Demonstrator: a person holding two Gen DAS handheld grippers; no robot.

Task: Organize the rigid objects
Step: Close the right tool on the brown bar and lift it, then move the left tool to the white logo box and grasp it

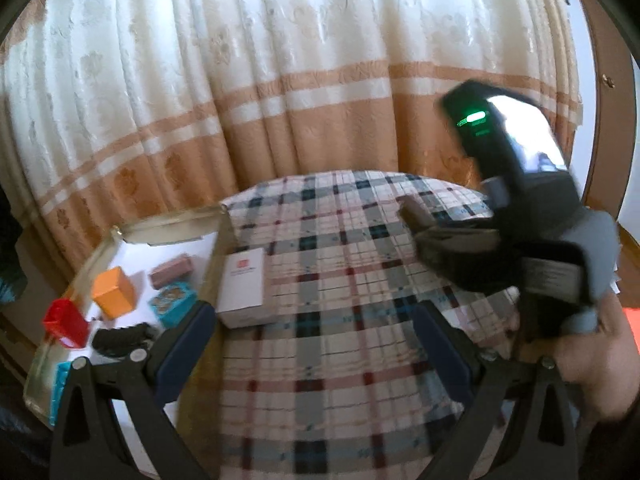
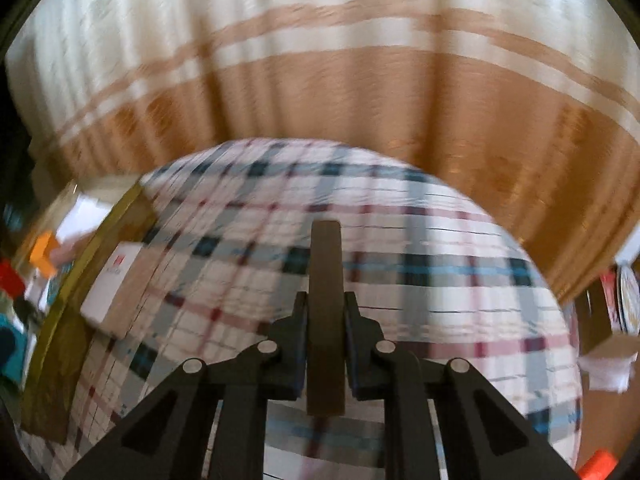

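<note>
My right gripper (image 2: 326,312) is shut on a thin dark brown bar (image 2: 325,280), held edge-up above the plaid cloth (image 2: 440,280). In the left wrist view that right gripper (image 1: 436,236) comes in from the right in a hand, with the bar's tip (image 1: 412,210) sticking out ahead. My left gripper (image 1: 316,344) stands open over the cloth with nothing between its fingers. A white box with a red logo (image 1: 244,284) (image 2: 116,292) lies at the cloth's left edge, beside a gold-rimmed tray (image 1: 160,228) (image 2: 80,268). The tray holds an orange box (image 1: 114,292), a brown block (image 1: 172,270), a teal box (image 1: 172,304), a red piece (image 1: 66,322) and a black object (image 1: 120,338).
A cream and tan curtain (image 1: 280,80) hangs right behind the plaid surface. To the right of the cloth stand cardboard boxes and round packs (image 2: 612,308), with crumpled white paper (image 2: 608,368) and an orange item (image 2: 598,464) lower down. The picture is blurred by motion.
</note>
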